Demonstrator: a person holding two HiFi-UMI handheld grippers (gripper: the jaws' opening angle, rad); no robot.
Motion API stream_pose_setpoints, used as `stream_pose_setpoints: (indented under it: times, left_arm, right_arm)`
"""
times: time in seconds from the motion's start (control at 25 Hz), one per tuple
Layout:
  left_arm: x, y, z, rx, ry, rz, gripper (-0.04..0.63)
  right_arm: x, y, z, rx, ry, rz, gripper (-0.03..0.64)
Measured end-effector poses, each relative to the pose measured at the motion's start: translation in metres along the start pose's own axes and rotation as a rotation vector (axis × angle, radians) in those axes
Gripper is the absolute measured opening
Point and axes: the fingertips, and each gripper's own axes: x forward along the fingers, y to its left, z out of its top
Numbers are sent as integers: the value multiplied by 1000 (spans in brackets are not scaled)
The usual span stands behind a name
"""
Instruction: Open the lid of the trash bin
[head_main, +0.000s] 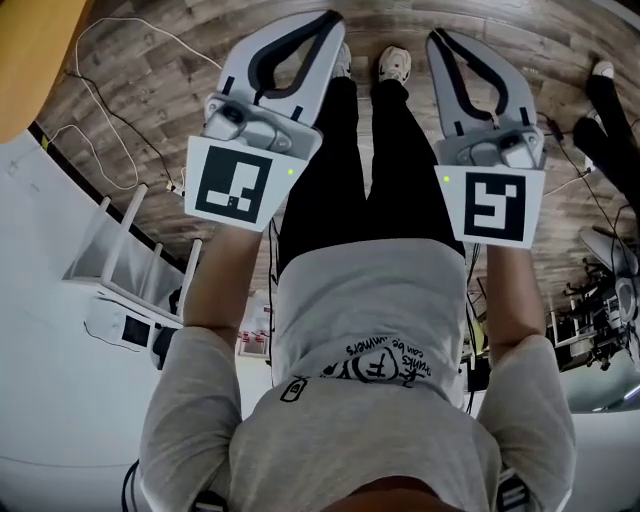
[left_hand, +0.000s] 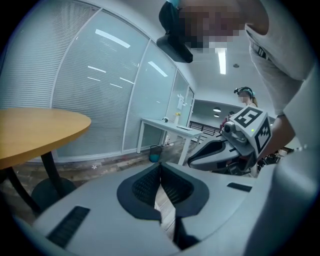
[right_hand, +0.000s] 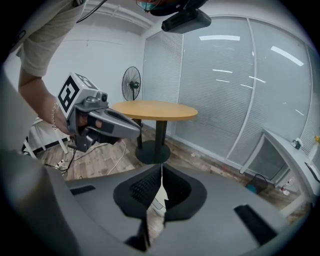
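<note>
A wood-plank floor (head_main: 150, 90) and a glass wall (left_hand: 100, 95) with blinds frame the room, and nothing of the task lies within reach. The only candidate for the bin (left_hand: 155, 154) is a small dark-and-teal container on the floor under the white desk (left_hand: 170, 127) by the glass, well apart from the person. Whether it has a lid cannot be made out.

The left gripper (head_main: 331, 22) and right gripper (head_main: 436, 38) are held out in front, pointing down past the shoes (head_main: 395, 65). Each has its jaws closed tip to tip with nothing between them.

The step in hand looks like the approach. To do it well, walk to the bin first, minding the cables (head_main: 100, 60) on the floor, and face it squarely. Spread one gripper's jaws before reaching, find the lid's free edge or handle and take it there. Lift along the hinge's arc, with the other gripper ready to steady the body should the bin tip.
</note>
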Motion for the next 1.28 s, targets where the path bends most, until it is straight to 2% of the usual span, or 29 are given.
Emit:
stream_pose_setpoints:
  times: [0.28,0.52,1.04,1.28]
  left_arm:
    - [32,9,-42,29,48,-16,20]
    - [53,17,-68,55,41,-6,20]
    - [89,35,-123,82,60,6,20]
    - [103,42,-156,113,104,-17,19]
  right_arm:
    - [43,3,-34,-68,42,21,18]
    - [79,9,-65,-172,91,50,23]
    - [155,15,-125,-323,194,89,28]
    - [184,21,-156,-381,253,123,31]
